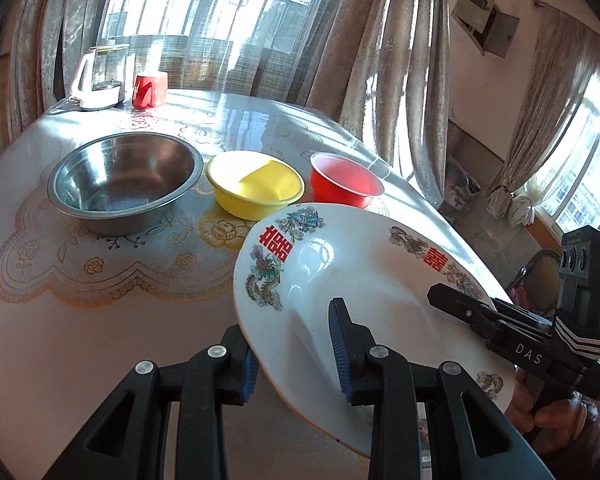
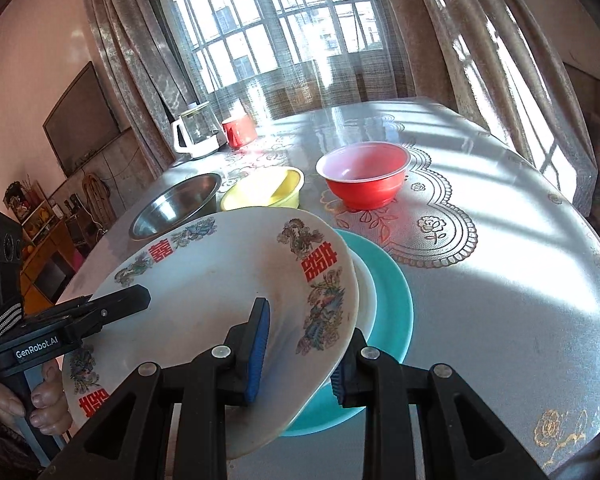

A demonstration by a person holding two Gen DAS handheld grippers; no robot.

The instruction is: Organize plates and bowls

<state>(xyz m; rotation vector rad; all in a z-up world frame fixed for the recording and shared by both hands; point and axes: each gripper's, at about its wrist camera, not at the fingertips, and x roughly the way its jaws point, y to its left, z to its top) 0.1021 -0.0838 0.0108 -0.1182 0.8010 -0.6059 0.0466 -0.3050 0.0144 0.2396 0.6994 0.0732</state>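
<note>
A white plate with red characters and dragon motifs [image 1: 364, 280] [image 2: 220, 280] hangs tilted above the table, held from two sides. My left gripper [image 1: 294, 360] is shut on its near rim, one blue pad under it and one on top. My right gripper [image 2: 300, 364] is shut on the opposite rim in the same way. It shows in the left wrist view as a black finger over the plate's far edge. Below the plate lie a white plate [image 2: 366, 292] and a teal plate [image 2: 392, 304], stacked. A steel bowl [image 1: 124, 184], a yellow bowl [image 1: 256, 184] and a red bowl [image 1: 346, 180] stand in a row behind.
A glass kettle [image 1: 100, 76] and a red mug [image 1: 148, 90] stand at the table's far end by the curtained window. The table [image 2: 500, 280] has a lace-patterned cover and drops off at the right. A person's hand [image 2: 40, 400] grips the left tool's handle.
</note>
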